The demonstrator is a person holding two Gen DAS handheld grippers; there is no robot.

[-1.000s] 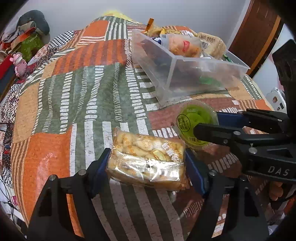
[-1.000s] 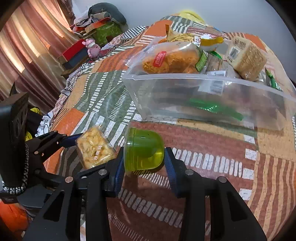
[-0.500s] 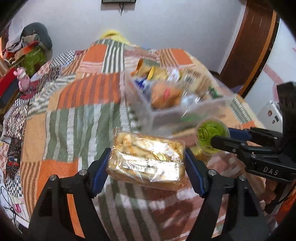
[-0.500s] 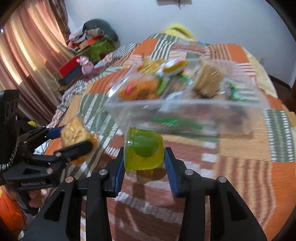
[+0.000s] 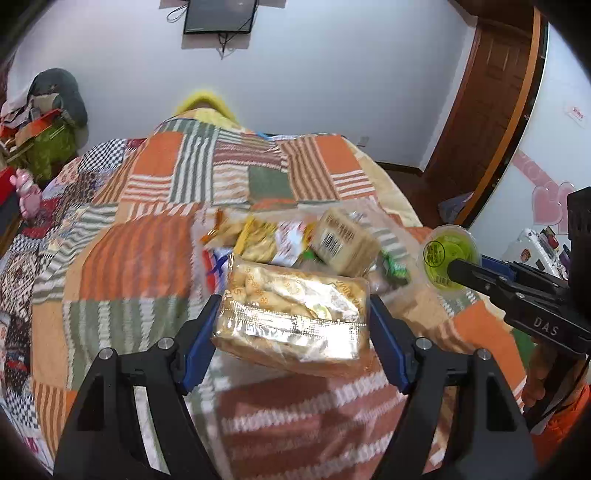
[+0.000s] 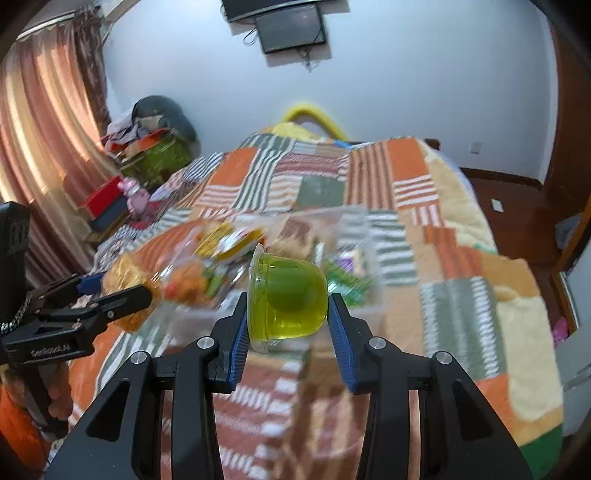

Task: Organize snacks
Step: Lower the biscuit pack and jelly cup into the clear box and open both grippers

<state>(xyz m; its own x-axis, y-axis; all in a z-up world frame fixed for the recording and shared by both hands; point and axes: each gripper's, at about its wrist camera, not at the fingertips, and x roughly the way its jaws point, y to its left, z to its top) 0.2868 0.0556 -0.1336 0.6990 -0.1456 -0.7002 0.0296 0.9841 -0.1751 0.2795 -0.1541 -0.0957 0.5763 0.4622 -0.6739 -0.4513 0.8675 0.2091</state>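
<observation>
My left gripper is shut on a clear packet of golden biscuits, held in the air above the bed. It also shows at the left of the right wrist view. My right gripper is shut on a green jelly cup, also lifted; the cup shows at the right of the left wrist view. A clear plastic bin holding several snack packets lies on the patchwork quilt just beyond both grippers, blurred by motion.
The quilt covers the whole bed. Piled clothes and boxes and a pink toy stand at the bed's left side by a curtain. A wooden door is at the right, a wall screen above.
Both grippers have risen from the quilt with their snacks and tilted up. The bin now sits lower in view and its open top shows.
</observation>
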